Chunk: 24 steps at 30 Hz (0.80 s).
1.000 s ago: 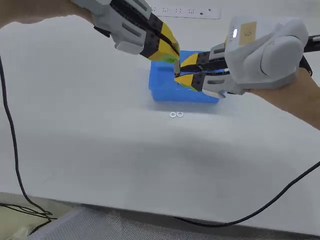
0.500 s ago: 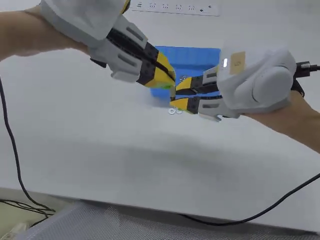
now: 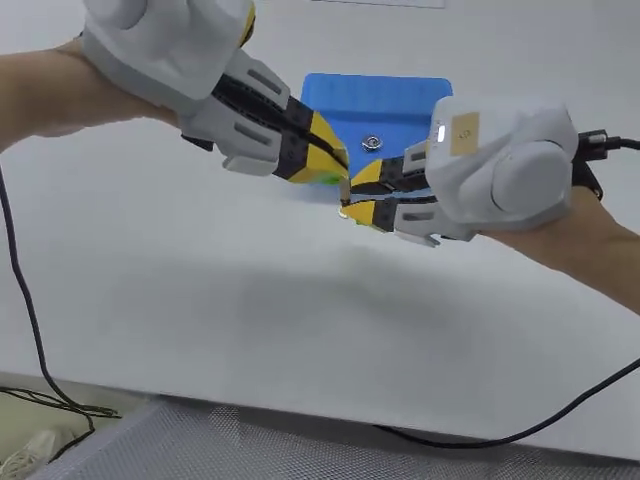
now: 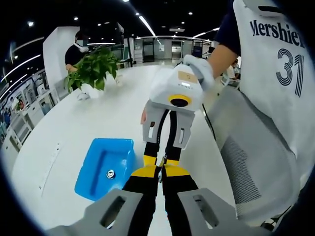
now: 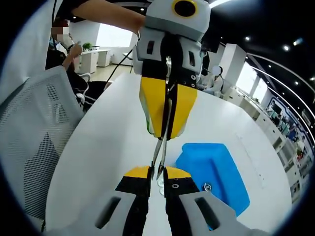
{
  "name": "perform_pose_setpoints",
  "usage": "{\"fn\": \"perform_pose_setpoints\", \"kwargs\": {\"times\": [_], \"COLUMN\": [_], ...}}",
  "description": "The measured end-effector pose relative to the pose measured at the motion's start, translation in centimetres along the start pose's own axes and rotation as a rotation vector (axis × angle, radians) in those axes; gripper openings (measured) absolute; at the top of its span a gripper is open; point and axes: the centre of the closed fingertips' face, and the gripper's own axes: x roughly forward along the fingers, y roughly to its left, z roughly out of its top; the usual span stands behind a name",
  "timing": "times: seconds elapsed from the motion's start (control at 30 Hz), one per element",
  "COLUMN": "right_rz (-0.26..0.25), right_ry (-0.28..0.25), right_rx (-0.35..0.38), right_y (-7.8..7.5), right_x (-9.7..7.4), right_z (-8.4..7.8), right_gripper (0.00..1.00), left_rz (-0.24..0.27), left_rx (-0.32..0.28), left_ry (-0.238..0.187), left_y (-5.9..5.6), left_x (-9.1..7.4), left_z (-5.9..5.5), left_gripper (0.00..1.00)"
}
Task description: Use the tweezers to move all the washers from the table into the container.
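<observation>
The left gripper, white-bodied with black-and-yellow jaws, reaches in from the left on a bare forearm. The matching right gripper comes from the right, meeting it tip to tip. Both sets of jaws are pressed closed on thin metal tweezers.

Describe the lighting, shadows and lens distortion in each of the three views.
Head view: soft, even light; the white table carries only faint, soft-edged shadows. Left gripper view: fisheye bends the room; ceiling lights glare; the blue plastic container is sharp. Right gripper view: same bending; the thin metal tweezers look crisp.
</observation>
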Motion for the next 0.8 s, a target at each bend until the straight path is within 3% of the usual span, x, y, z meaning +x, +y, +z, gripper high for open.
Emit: {"fn": "perform_pose_setpoints", "kwargs": {"times": [0.4, 0.8], "right_rz": [0.005, 0.023], "right_ry": [0.016, 0.023], "right_rx": [0.033, 0.04], "right_y": [-0.9, -0.6], "right_x": [1.2, 2.1], "right_z": [-1.6, -2.0], "right_gripper": [0.11, 0.11], "left_rz": [0.008, 0.006], "left_rx": [-0.019, -0.023], "left_ry": [-0.006, 0.006], "left_y": [1.1, 1.1], "left_x": [0.9, 1.1], "left_z": [-1.2, -2.0], "left_gripper": [0.07, 0.07]}}
